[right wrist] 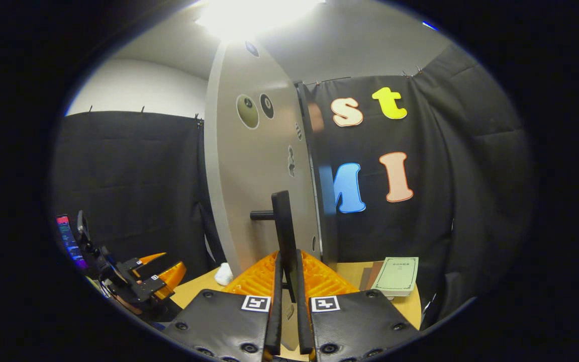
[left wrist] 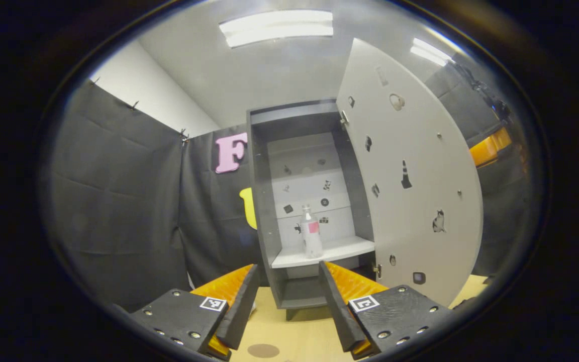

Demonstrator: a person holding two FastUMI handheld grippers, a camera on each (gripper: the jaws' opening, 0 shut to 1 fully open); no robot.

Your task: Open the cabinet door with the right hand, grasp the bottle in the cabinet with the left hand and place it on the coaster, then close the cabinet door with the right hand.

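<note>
Black cloth is lining the booth around a pale wooden tabletop (left wrist: 309, 337). The right gripper (right wrist: 289, 322) is clamping both fingers on the door handle (right wrist: 282, 226), holding the cabinet door (left wrist: 410, 186) wide open. The left gripper (left wrist: 287, 306) is hovering with jaws apart, facing the bottle (left wrist: 311, 232), which is standing upright on the cabinet shelf (left wrist: 340, 251). Judging by this, the opening step is ending; next, the left gripper needs advancing to straddle the bottle. A brown coaster (left wrist: 263, 350) is lying on the table below.

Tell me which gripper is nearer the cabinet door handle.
Right. The right gripper is shut on the handle of the door; the left gripper is open, facing the bottle.
</note>
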